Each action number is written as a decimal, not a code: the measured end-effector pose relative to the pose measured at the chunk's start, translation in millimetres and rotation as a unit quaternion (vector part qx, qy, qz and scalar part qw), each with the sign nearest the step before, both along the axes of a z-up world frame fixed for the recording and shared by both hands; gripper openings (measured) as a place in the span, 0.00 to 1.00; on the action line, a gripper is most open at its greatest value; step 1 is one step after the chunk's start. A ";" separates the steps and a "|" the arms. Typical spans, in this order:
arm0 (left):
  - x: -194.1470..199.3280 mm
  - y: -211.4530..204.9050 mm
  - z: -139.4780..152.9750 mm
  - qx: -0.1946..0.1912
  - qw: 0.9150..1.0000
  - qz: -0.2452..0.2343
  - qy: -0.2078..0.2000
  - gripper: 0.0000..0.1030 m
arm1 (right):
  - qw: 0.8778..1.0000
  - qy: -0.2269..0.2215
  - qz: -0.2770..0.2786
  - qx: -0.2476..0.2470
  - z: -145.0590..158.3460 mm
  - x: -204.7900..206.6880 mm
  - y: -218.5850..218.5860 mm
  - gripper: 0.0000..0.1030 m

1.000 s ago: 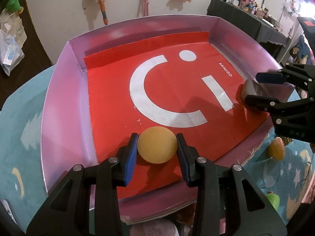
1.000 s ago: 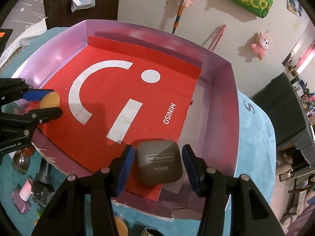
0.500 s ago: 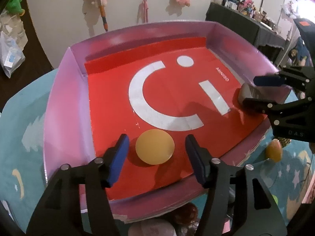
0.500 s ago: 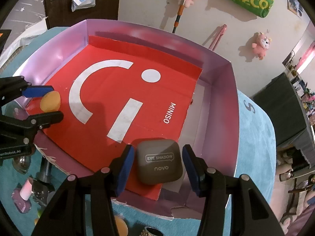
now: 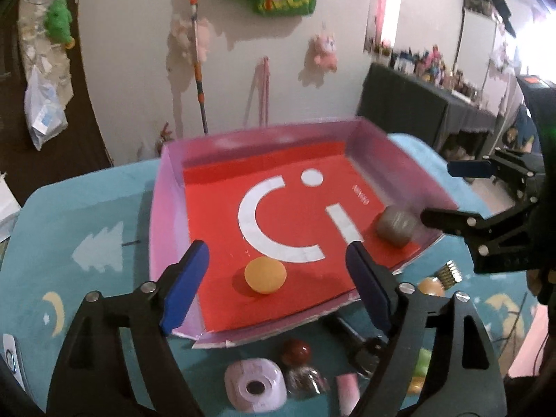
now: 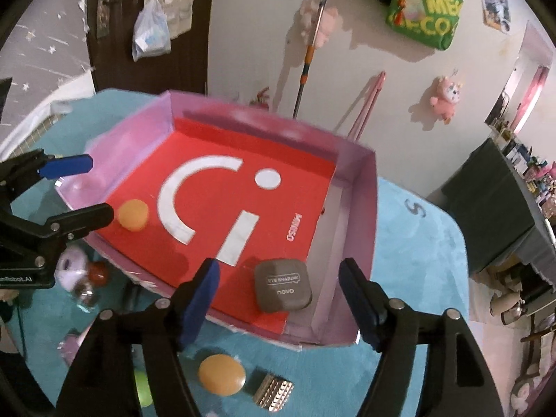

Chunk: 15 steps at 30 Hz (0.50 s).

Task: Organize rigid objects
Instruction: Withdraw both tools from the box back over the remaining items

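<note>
A pink-walled box (image 5: 166, 208) (image 6: 358, 229) with a red floor sits on the teal table. An orange ball (image 5: 265, 274) (image 6: 132, 214) lies on the floor near the left gripper's side. A grey eye shadow case (image 6: 282, 284) (image 5: 396, 225) lies in the corner near the right gripper. My left gripper (image 5: 278, 285) is open and empty, raised above and behind the ball. My right gripper (image 6: 281, 299) is open and empty, raised above the case.
On the table in front of the box lie a lilac roll (image 5: 255, 387), a dark red ball (image 5: 296, 351), a pink stick (image 5: 347, 391), another orange ball (image 6: 221, 374), a stack of metal discs (image 6: 272, 391) and a green object (image 6: 142, 389).
Both grippers opened wide and pulled back and up from the box. The orange ball and the eye shadow case were let go and stay on the red floor.
</note>
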<state>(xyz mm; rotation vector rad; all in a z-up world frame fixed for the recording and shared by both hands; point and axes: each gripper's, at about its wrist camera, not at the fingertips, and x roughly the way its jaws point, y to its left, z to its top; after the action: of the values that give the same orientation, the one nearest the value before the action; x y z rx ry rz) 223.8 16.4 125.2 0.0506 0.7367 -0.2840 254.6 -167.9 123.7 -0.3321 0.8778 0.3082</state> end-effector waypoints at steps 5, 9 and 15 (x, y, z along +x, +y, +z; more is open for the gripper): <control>-33.4 -0.5 20.9 -0.002 0.999 0.011 -0.045 0.90 | 0.999 -0.044 0.001 0.019 31.4 -32.9 -0.8 0.89; -68.1 -1.9 34.7 0.004 0.996 0.022 -0.090 0.93 | 0.996 -0.079 -0.001 0.042 55.0 -66.7 -3.4 0.94; -111.5 -4.2 43.0 -0.010 0.993 0.028 -0.116 0.96 | 0.989 -0.127 -0.009 0.070 73.2 -114.6 -9.9 1.00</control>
<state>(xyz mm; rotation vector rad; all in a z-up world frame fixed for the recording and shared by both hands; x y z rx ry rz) 112.3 12.2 168.1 0.0419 0.5030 -0.2267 140.0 -177.8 197.0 -0.2269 0.6037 0.3025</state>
